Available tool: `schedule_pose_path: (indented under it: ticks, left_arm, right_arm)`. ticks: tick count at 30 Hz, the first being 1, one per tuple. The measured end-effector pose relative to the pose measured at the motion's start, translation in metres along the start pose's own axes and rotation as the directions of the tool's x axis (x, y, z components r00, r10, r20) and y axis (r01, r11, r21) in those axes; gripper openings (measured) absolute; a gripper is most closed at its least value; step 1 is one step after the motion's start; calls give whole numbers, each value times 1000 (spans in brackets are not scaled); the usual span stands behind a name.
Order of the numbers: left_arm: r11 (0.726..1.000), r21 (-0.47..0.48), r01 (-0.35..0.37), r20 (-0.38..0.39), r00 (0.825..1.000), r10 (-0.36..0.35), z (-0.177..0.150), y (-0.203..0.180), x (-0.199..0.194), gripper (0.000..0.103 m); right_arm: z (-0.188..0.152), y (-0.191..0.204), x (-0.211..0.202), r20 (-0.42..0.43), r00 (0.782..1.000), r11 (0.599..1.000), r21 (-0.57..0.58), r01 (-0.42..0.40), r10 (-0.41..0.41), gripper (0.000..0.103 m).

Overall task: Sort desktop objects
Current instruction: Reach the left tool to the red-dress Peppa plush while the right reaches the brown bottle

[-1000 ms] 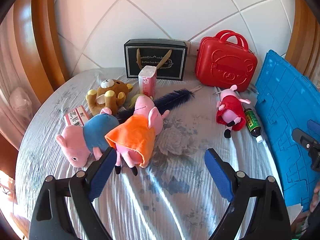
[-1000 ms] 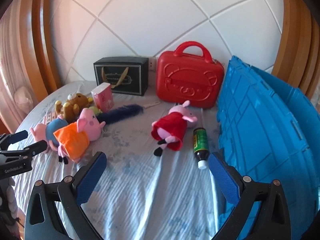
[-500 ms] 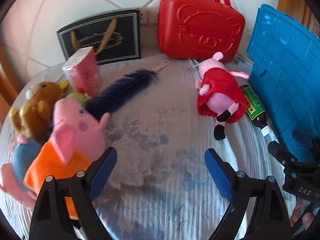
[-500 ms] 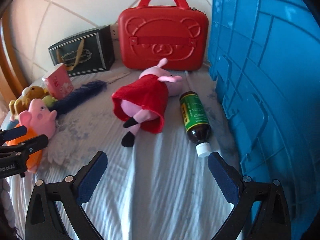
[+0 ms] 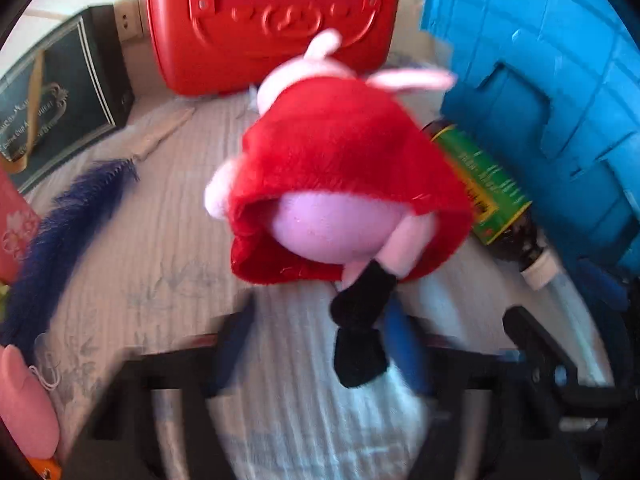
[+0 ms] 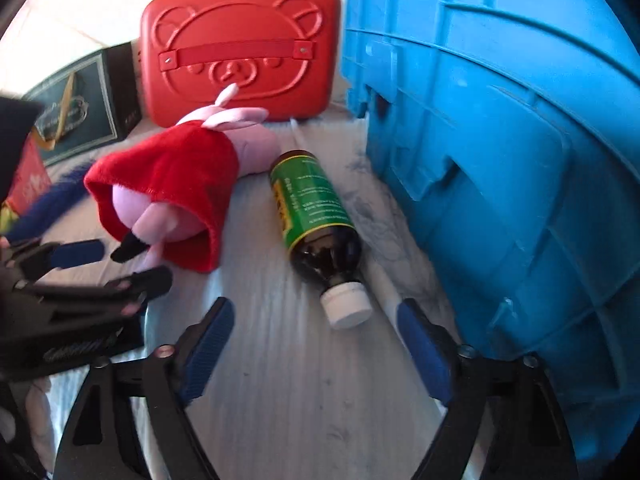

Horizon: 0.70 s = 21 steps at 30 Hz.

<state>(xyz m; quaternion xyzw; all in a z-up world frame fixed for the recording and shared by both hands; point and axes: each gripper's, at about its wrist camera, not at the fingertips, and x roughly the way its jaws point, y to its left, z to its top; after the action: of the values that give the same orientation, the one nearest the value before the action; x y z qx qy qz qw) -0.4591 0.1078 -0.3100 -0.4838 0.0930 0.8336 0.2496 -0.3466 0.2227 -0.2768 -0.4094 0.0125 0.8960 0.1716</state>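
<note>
The left gripper has its fingers narrower than half a second ago. The black foot of the pig plush in the red dress stands between them, near the right finger and clear of the left one, so they are not yet clenched on it. The picture is blurred by motion. The right gripper is spread wide and holds nothing; the white cap of the green-labelled bottle lies just ahead of its fingers.

Both grippers have come much closer to these two things in the last second. I judge that each hand has chosen its object, the plush for the left and the bottle for the right, and that the grasps are about to begin.

The plush lies on its side on the desk, beside the bottle. The blue crate stands just right of the bottle. Behind are a red case and a black gift box; a blue feather lies to the left. The desk wears a pale ribbed cloth, and the wall behind is white.
</note>
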Motion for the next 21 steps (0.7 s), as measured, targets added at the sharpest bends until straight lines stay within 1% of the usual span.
schedule_pose_path:
  ticks: [1,2,3,6,7,10,11,12,13,14,16,17,20,21]
  left_arm:
    - [1000,-2,-4,26,1000,4,0,1,-2,27]
    - [1000,-13,11,19,1000,-11,-1,5,-4,21]
    - [999,-32,7,16,1000,-7,-2,11,-6,14]
    - [997,-76,-25,25,999,27,-9,30,-16,14]
    - [995,-87,-39,23,999,41,-11,35,-19,12]
    - [986,-121,-116,18,993,119,-21,54,-34,12]
    - [983,-135,-129,12,991,131,-24,59,-38,12]
    - [979,-150,-142,0,990,143,-28,65,-43,12]
    - [975,-163,-150,-16,989,149,-33,71,-47,12]
    - [973,-171,-155,-30,988,152,-39,76,-49,12]
    - [971,-175,-162,-53,987,155,-48,79,-59,12]
    - [972,-179,-152,-54,988,144,-51,79,-65,12]
    - [972,-202,-117,-49,993,109,-55,76,-87,13]
    - [971,-210,-115,-47,993,108,-55,75,-95,16]
  right_arm:
    - [0,4,2,5,1000,1000,-5,-18,18,91]
    - [2,7,5,2,1000,999,-8,-31,31,89]
    - [3,9,9,-2,1000,1000,-10,-19,19,89]
    - [13,8,19,2,1000,1000,10,4,-4,89]
    - [17,8,22,-2,1000,1000,9,9,-9,88]
    - [27,11,36,-22,1000,1000,-14,21,-22,87]
    - [31,10,42,-40,999,1000,-10,4,-5,75]
    - [33,9,45,-52,999,1000,-3,-4,4,66]
    - [35,8,47,-68,997,1000,2,-30,30,48]
    - [36,9,47,-81,995,998,4,-64,64,39]
    - [37,18,40,-100,985,989,-11,-145,144,31]
    - [37,23,36,-110,977,982,-19,-187,184,29]
    - [33,35,19,-145,959,967,-45,-250,242,30]
    - [31,34,14,-158,954,964,-34,-263,255,30]
